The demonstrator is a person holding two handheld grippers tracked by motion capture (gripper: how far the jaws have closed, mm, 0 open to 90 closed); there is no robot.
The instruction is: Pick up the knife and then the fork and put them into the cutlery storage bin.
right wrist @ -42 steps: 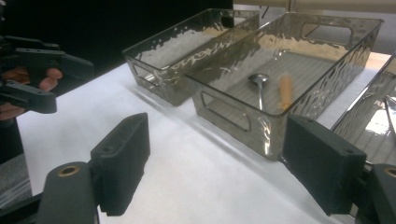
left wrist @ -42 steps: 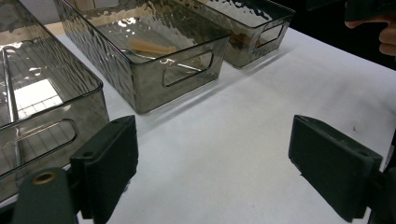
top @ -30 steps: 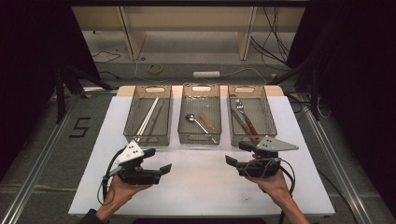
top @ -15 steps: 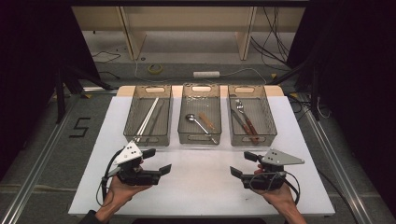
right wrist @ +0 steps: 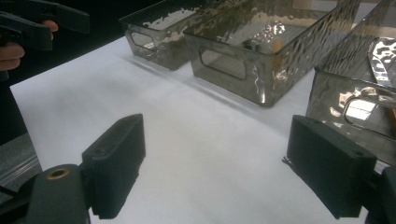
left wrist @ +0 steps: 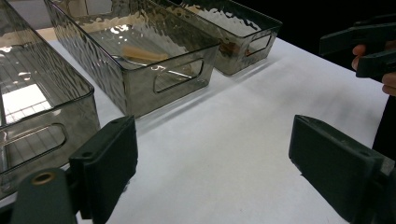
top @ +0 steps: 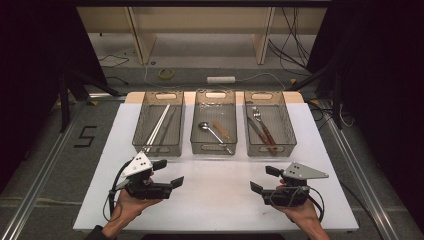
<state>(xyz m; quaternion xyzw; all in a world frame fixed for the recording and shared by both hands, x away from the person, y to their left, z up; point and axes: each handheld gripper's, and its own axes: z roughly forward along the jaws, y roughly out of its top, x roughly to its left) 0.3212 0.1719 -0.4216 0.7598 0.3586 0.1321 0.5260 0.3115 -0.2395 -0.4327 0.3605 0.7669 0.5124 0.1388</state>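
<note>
Cutlery [top: 264, 131] lies sorted in three smoky clear plastic bins [top: 214, 147]; both grippers [top: 166, 175] [top: 264, 178] hover empty, fingers spread, tabletop [top: 215, 200] bare: sorting looks finished.

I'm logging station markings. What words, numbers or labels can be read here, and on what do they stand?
"5": dark tape strips on the grey floor, left of the table, in the high view.
No readable text on the three bins, the cutlery in them, or the left gripper and right gripper.
</note>
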